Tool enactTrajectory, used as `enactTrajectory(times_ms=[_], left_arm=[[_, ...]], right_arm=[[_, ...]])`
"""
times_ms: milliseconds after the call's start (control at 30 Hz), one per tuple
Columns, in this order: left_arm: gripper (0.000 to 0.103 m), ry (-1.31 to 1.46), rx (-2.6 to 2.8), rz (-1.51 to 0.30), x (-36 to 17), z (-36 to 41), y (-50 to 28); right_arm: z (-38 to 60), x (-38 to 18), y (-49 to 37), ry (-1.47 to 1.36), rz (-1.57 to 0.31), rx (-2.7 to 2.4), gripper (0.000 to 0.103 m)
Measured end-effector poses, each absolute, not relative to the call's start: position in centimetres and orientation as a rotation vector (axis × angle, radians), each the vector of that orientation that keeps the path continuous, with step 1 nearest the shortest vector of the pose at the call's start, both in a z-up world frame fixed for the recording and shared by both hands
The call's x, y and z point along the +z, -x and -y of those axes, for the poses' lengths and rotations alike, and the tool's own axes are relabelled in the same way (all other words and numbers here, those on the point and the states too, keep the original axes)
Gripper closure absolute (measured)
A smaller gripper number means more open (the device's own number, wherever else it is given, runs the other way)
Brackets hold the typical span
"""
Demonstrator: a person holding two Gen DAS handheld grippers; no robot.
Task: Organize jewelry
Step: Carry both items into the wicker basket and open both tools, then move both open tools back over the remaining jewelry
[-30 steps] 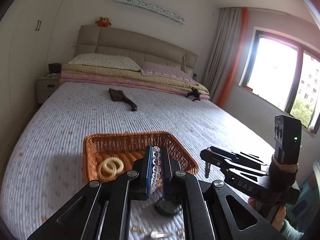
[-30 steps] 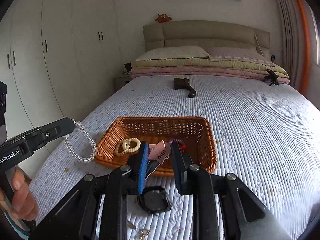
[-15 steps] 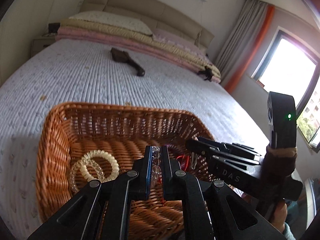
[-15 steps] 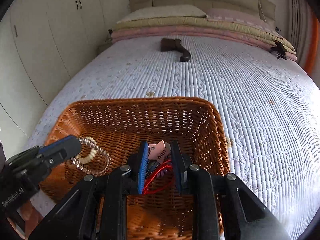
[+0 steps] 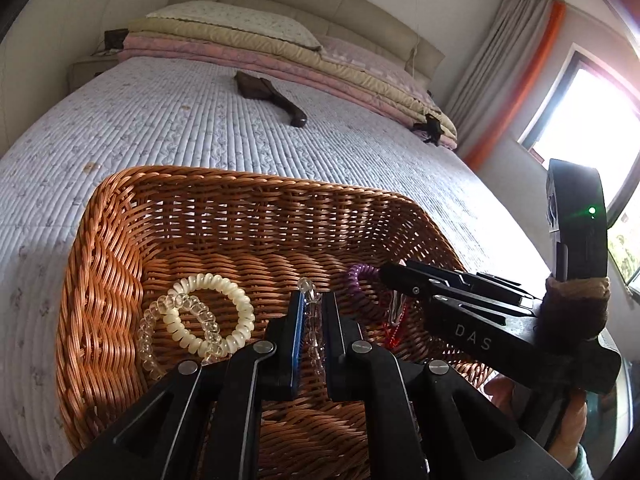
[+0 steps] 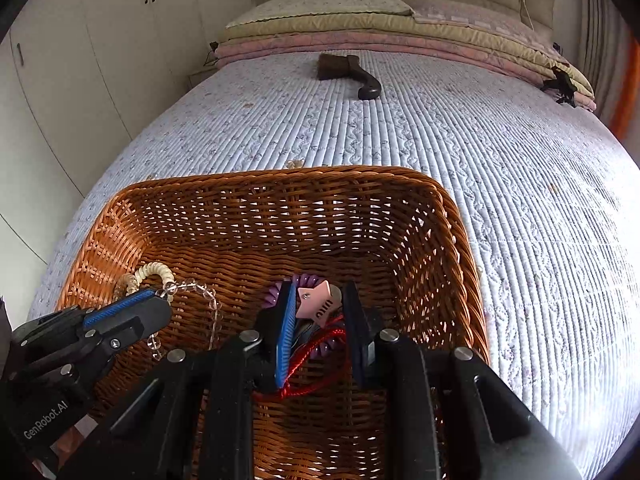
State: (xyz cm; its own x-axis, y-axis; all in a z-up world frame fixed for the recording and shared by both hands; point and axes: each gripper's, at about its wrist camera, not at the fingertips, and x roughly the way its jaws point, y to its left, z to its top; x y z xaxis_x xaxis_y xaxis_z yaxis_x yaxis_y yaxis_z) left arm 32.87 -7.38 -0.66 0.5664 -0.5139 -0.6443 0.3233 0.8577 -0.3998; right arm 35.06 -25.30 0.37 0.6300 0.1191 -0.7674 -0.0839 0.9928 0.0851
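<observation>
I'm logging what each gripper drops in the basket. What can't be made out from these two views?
- Right wrist view: whether the right gripper still grips the pink tag; its fingers cover the red cord.
- Left wrist view: the clear bead strand runs down behind the left gripper.
- Both views: the wicker basket near rim is hidden by the gripper bodies.

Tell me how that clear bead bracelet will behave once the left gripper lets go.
The clear bead bracelet droops from the left gripper, so it is probably floppy and will collapse into the basket. Its round beads look slippery and may slide along the weave.
</observation>
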Motion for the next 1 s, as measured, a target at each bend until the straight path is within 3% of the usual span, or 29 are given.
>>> enactTrajectory(times_ms=[33, 67, 100, 367, 1000], left_arm=[[0.082, 0.251, -0.488, -0.843, -0.7, 7.2, -32.8], [0.065, 0.257, -0.481, -0.846, -0.6, 7.0, -32.7], [0.054, 0.269, -0.477, -0.837, -0.5, 6.6, -32.5], [0.054, 0.285, -0.49, -0.735, 3.9, 4.8, -29.1], [0.054, 0.206, -0.584, -0.407, 18.8, 0.9, -11.5]], right_arm=[[25.4, 0.4, -35.0, -0.045, -0.876, 0.119, 0.076], [25.6, 0.5, -34.8, -0.05, -0.871, 0.122, 0.069], [25.7, 0.7, -34.6, -0.058, -0.864, 0.124, 0.058], [26.1, 4.5, -29.7, -0.048, -0.733, 0.154, 0.055], [23.5, 17.6, -11.7, -0.018, -0.425, 0.194, 0.055]])
